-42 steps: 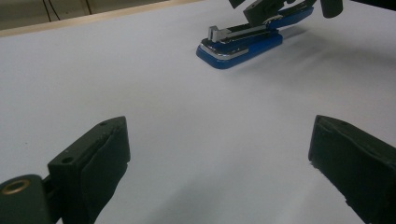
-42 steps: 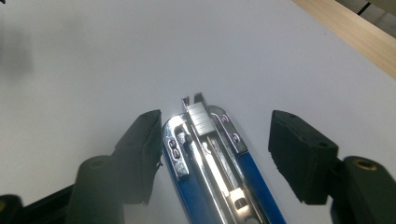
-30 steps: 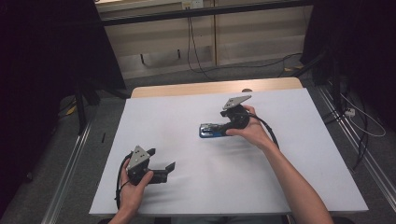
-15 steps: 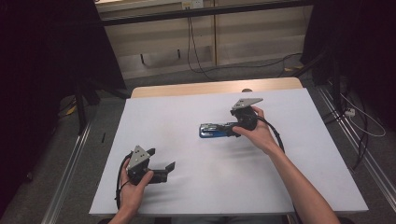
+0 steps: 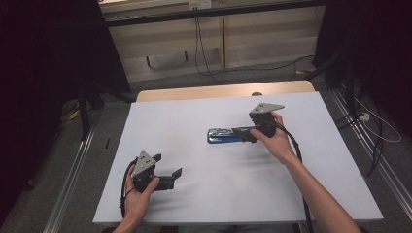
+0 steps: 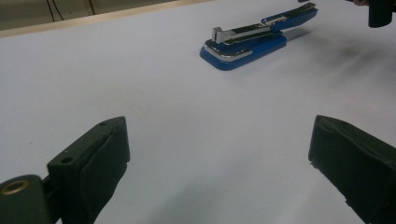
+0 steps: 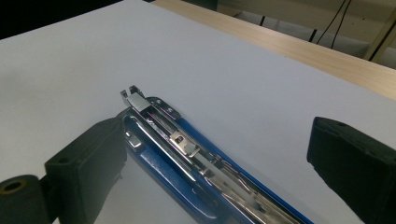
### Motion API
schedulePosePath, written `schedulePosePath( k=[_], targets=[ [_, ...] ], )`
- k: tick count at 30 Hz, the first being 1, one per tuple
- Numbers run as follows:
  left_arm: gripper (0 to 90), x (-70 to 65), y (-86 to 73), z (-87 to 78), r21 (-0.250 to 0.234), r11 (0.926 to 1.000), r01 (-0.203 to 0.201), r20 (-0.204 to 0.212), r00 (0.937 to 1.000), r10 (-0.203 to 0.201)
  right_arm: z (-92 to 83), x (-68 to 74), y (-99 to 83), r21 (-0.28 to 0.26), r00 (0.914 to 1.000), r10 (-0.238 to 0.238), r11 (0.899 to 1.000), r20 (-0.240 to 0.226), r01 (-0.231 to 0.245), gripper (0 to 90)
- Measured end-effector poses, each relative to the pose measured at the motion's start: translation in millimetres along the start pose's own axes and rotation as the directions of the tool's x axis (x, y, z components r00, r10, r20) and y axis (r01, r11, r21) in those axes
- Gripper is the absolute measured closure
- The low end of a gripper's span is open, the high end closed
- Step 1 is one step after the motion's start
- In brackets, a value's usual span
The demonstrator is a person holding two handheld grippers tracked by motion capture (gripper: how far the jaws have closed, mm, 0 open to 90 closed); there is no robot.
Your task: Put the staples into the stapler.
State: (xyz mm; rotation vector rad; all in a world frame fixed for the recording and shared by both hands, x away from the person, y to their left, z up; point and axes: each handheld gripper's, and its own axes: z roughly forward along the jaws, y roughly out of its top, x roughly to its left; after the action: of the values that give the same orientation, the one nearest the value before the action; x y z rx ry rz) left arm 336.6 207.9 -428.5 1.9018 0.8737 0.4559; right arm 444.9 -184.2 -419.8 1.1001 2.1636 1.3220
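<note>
A blue stapler lies on the white table top, right of centre, with its metal magazine showing. In the right gripper view the stapler runs between the jaws of my right gripper. Those jaws have just been opening and now stand wide, and the right pad is well clear of the stapler. Seen from above, my right gripper points left at the stapler's right end. My left gripper rests low at the front left, open and with nothing in it, facing the stapler from a distance.
A strip of wooden table edge shows beyond the white top. Cables trail across the floor behind the table and to its right. Dark curtains hang on both sides.
My right hand has drawn back to the right along the stapler, and more of the stapler's length shows. The stapler and the left gripper have stayed where they were.
</note>
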Motion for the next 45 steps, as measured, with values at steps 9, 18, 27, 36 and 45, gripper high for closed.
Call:
schedulePosePath(
  k=[9,18,27,36,45],
  targets=[
    [5.6,0.8,0.5,-0.2,-0.006,1.0000,-0.001,-0.005,1.0000,0.000,-15.7,0.8,-5.9,-0.037,0.9980,0.016,0.999,0.061,-0.013,5.1],
    [5.2,1.3,0.8,-0.6,-0.011,0.9999,0.006,-0.012,0.9999,-0.006,-31.1,1.4,-16.5,-0.069,0.9921,0.042,0.997,0.118,-0.034,4.9],
    [5.2,4.8,1.7,1.0,-0.019,0.9998,-0.007,-0.037,0.9993,0.006,-45.2,0.5,-28.8,-0.087,0.9842,0.067,0.995,0.164,-0.054,2.8],
    [5.2,10.1,2.3,7.5,-0.011,0.9998,0.016,-0.041,0.9990,-0.017,-60.1,-0.5,-36.7,-0.105,0.9772,0.078,0.993,0.198,-0.058,2.8],
    [5.2,10.4,2.2,6.7,-0.021,0.9996,0.017,-0.053,0.9984,-0.018,-74.8,-2.2,-49.7,-0.119,0.9650,0.102,0.990,0.241,-0.075,2.8]
  ],
)
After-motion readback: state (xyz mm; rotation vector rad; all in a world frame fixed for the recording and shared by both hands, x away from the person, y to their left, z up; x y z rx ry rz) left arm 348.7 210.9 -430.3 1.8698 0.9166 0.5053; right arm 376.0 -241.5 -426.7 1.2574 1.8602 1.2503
